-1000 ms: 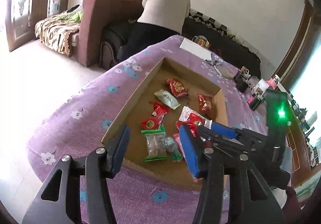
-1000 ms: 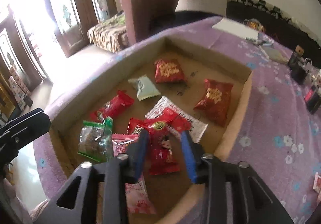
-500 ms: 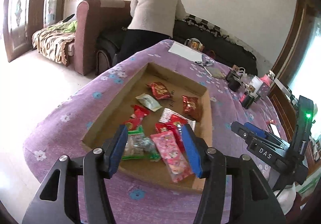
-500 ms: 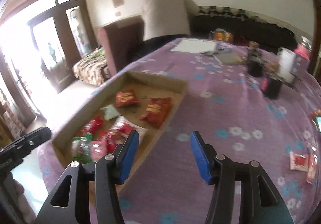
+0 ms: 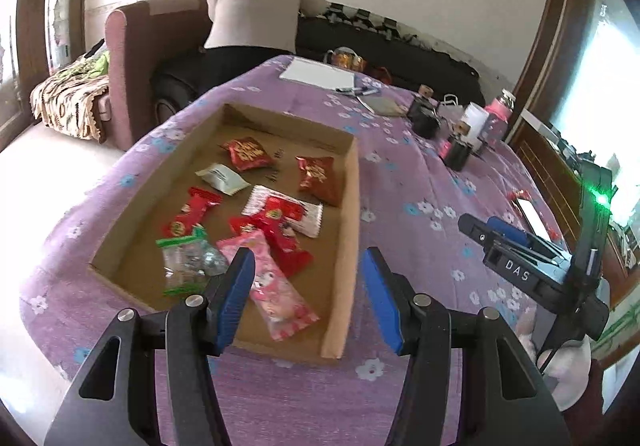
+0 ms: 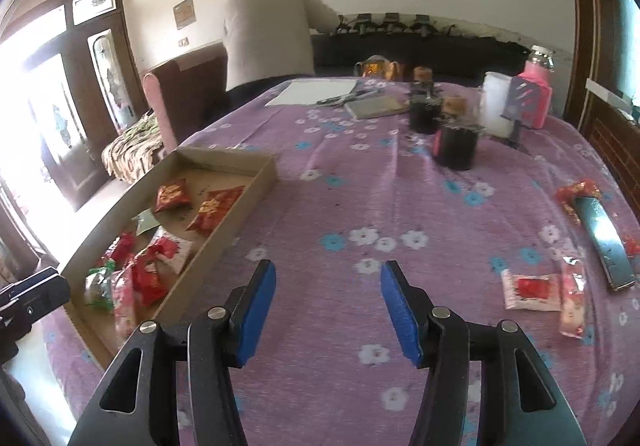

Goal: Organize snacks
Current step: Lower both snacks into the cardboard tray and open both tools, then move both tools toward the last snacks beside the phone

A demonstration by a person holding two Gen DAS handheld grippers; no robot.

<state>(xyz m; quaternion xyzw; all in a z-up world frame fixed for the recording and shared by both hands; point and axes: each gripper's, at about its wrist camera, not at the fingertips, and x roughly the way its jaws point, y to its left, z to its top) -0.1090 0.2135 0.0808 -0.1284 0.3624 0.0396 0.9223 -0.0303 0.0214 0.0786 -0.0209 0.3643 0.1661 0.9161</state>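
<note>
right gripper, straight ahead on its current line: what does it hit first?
Probably bare tablecloth. The right gripper, jaws opening with nothing between them, points down at open purple cloth right of the box; the wrappers lie off to the right.

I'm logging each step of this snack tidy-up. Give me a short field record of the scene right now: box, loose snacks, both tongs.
box: open cardboard tray on the purple flowered cloth
in box: several wrapped snacks, among them a pink packet
loose snacks: white-and-red packet and others beside a phone
left tongs: open, empty, over the tray's near end
right tongs: jaws opening, empty, over bare cloth
</note>
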